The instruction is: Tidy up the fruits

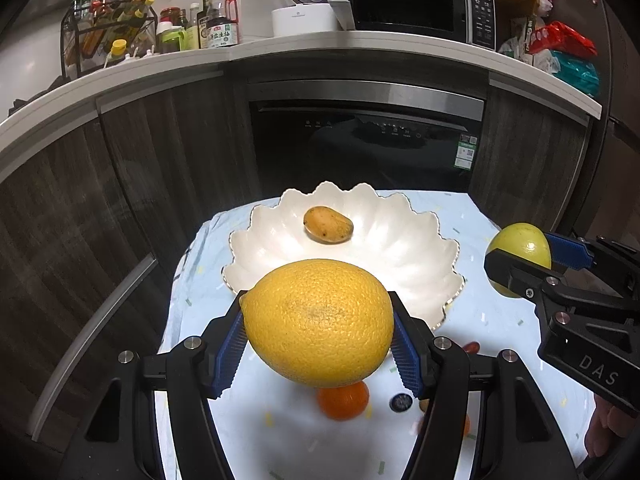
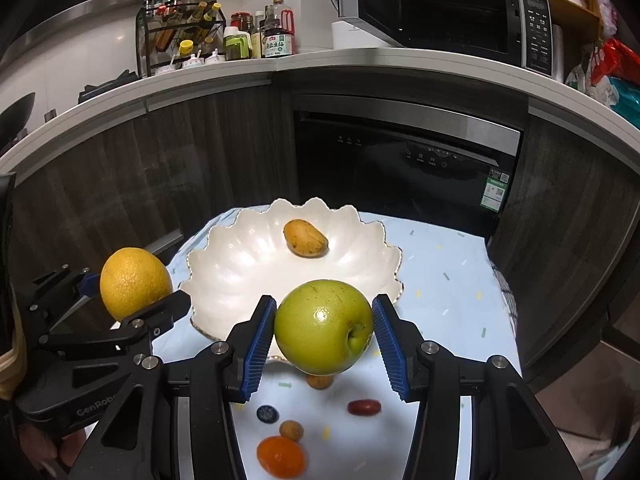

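My left gripper (image 1: pixel 319 342) is shut on a large yellow orange (image 1: pixel 318 320) and holds it above the table, just in front of the white scalloped bowl (image 1: pixel 408 264). My right gripper (image 2: pixel 323 340) is shut on a green apple (image 2: pixel 324 326), also raised near the bowl's (image 2: pixel 240 276) front rim. A small yellow mango (image 1: pixel 328 225) lies in the bowl; it also shows in the right wrist view (image 2: pixel 305 237). The apple (image 1: pixel 520 248) shows at the right of the left wrist view, and the orange (image 2: pixel 134 282) at the left of the right wrist view.
On the pale blue tablecloth (image 2: pixel 448 280) below the grippers lie a tangerine (image 2: pixel 280 456), a red date (image 2: pixel 363 407), a blueberry (image 2: pixel 267 413) and small brown fruits (image 2: pixel 291 430). Dark cabinets and a dishwasher (image 2: pixel 404 168) stand behind the table.
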The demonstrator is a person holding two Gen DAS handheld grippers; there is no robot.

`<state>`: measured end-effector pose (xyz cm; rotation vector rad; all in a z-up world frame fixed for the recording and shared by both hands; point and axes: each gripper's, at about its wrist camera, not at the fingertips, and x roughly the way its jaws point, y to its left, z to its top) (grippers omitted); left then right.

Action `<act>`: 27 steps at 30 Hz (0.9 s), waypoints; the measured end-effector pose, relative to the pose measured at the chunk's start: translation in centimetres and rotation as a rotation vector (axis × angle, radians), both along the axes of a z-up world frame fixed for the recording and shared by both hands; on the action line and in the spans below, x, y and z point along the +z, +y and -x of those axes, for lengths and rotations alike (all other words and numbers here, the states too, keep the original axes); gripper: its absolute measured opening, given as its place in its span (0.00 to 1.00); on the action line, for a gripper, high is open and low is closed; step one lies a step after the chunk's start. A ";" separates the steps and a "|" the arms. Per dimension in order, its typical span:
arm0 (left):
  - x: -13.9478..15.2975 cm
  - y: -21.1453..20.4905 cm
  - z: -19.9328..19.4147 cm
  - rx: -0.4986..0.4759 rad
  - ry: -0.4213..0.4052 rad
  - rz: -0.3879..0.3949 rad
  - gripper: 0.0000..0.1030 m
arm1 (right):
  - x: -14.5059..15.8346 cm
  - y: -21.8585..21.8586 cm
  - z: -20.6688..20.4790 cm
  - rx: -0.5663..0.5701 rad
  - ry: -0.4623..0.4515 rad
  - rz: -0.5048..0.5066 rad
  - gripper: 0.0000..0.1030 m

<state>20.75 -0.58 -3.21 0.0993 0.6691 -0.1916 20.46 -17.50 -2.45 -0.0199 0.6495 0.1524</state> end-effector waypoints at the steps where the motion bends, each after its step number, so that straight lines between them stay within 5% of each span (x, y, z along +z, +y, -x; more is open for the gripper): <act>1: 0.0 0.0 -0.3 0.001 -0.001 0.001 0.62 | 0.0 0.0 -0.2 -0.001 0.000 0.000 0.49; 27: -2.1 0.3 -5.6 0.033 0.031 -0.010 0.62 | -3.2 -0.6 -4.8 -0.003 0.065 -0.013 0.49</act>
